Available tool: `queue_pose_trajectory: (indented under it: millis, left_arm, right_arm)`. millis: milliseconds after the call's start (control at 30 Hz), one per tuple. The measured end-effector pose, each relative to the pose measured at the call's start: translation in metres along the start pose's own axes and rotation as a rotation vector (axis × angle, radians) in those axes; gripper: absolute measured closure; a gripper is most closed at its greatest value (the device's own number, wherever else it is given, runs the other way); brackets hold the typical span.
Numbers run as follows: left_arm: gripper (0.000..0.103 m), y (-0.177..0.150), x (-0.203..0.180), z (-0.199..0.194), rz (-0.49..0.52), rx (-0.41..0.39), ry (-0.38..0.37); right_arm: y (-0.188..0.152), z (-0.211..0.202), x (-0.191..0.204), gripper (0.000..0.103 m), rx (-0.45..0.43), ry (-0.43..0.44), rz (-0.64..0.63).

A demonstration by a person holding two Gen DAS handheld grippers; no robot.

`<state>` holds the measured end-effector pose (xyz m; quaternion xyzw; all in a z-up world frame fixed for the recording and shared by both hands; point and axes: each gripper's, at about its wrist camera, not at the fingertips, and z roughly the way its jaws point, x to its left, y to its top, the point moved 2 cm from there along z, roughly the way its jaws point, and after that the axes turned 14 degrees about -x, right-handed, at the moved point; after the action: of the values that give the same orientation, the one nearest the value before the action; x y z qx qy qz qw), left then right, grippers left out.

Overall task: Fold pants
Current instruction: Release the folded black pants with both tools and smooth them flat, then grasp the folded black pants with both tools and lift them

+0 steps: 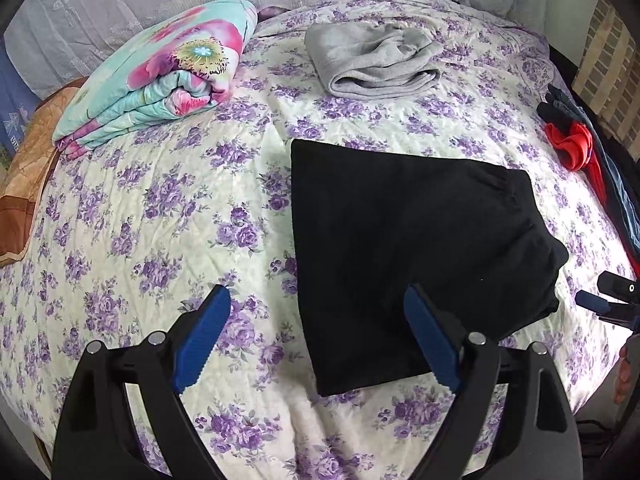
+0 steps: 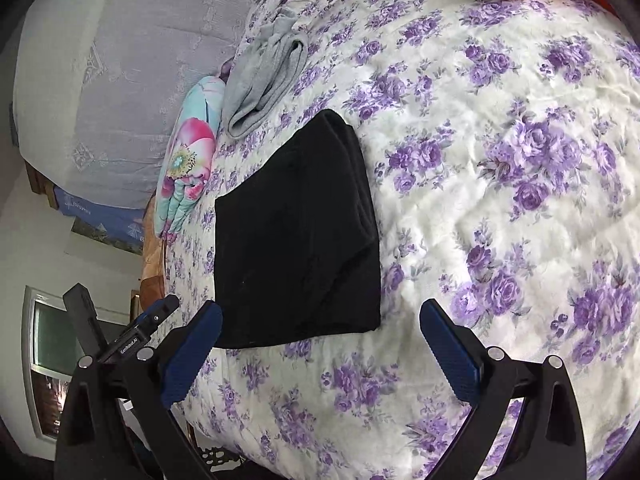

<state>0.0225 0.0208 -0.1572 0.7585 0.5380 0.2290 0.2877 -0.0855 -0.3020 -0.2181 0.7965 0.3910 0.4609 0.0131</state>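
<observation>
Black pants (image 1: 404,248) lie folded into a compact, roughly square stack near the middle of a floral bedspread (image 1: 160,208), one gathered edge bulging thicker than the flat, crisp edge opposite. Soft, matte knit of this kind looks light and limp, likely to sag or unfold if lifted by one corner; a pinch through all layers at the thick folded edge, one gripper per side, seems the safest hold. Left gripper (image 1: 316,320) hovers with jaws wide apart and empty, one blue pad over the stack's near corner. Right gripper (image 2: 320,328) is likewise spread wide, holding nothing. Folded grey pants (image 1: 372,62) and a floral quilt (image 1: 160,76) rest beyond.
</observation>
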Motion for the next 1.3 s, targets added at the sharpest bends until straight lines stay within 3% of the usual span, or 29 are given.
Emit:
queue_pose_trajectory:
  millis: [233, 333, 500, 867, 1067, 1167, 1267, 1300]
  left_arm:
    - [0.013, 0.001, 0.017, 0.002, -0.039, 0.009, 0.015]
    - [0.011, -0.003, 0.041, 0.009, -0.148, 0.049, -0.014]
    - [0.011, -0.015, 0.06, 0.02, -0.3, 0.106, -0.079]
    - [0.011, -0.026, 0.047, 0.034, -0.281, 0.165, -0.073]
    - [0.011, -0.033, 0.048, 0.04, -0.302, 0.184, -0.069]
    - [0.011, -0.035, 0.049, 0.04, -0.307, 0.189, -0.066]
    - [0.011, -0.037, 0.055, 0.039, -0.323, 0.184, -0.057]
    - [0.011, -0.039, 0.058, 0.039, -0.332, 0.189, -0.055]
  right_arm:
    - [0.002, 0.009, 0.012, 0.003, 0.029, 0.026, -0.041]
    - [0.006, 0.005, 0.006, 0.003, 0.019, 0.04, -0.024]
    - [0.009, 0.003, -0.02, 0.003, 0.014, 0.097, 0.109]
    - [0.005, 0.04, -0.035, 0.003, 0.11, 0.212, 0.206]
    - [0.013, 0.063, -0.023, 0.003, 0.163, 0.249, 0.161]
    - [0.012, 0.065, -0.012, 0.003, 0.216, 0.353, 0.21]
    - [0.011, 0.066, -0.007, 0.004, 0.207, 0.326, 0.2]
    - [0.01, 0.071, -0.009, 0.009, 0.206, 0.307, 0.197]
